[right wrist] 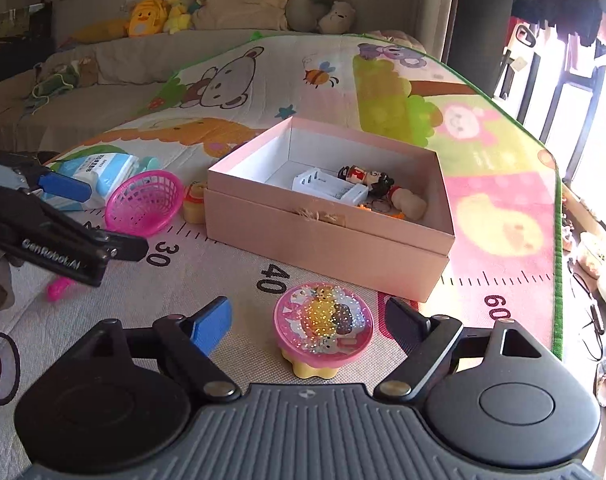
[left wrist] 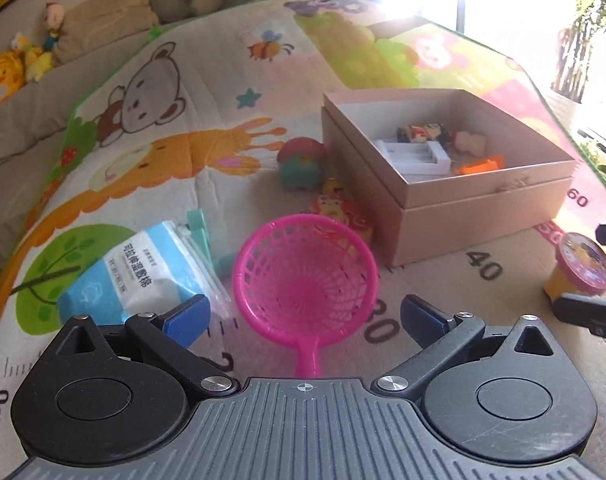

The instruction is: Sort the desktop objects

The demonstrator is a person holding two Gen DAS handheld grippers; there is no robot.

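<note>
So I'm working over a cartoon play mat (right wrist: 239, 80) with a printed ruler strip, laid out in front of a sofa (right wrist: 143, 52) loaded with plush toys. The pink cardboard box (right wrist: 327, 236) sits open around the middle of the mat, and inside I can see a white tray (right wrist: 329, 188), a little doll figure (right wrist: 367, 178) and something orange.

My left gripper (left wrist: 303, 316) has its fingers spread wide, with the pink plastic scoop basket (left wrist: 303, 276) lying on the mat between them, not touching either finger as far as I can tell. Its handle points back at my camera. Just left of it there's a blue and white tissue pack (left wrist: 131, 276), and behind it a small yellow toy (left wrist: 339, 208) and a green and pink squishy one (left wrist: 301, 164) near the box wall.

My right gripper (right wrist: 307, 324) is spread apart too, sitting either side of a round pink glittery-lidded pot (right wrist: 323, 324) with a yellow base, standing upright just in front of the box.
</note>
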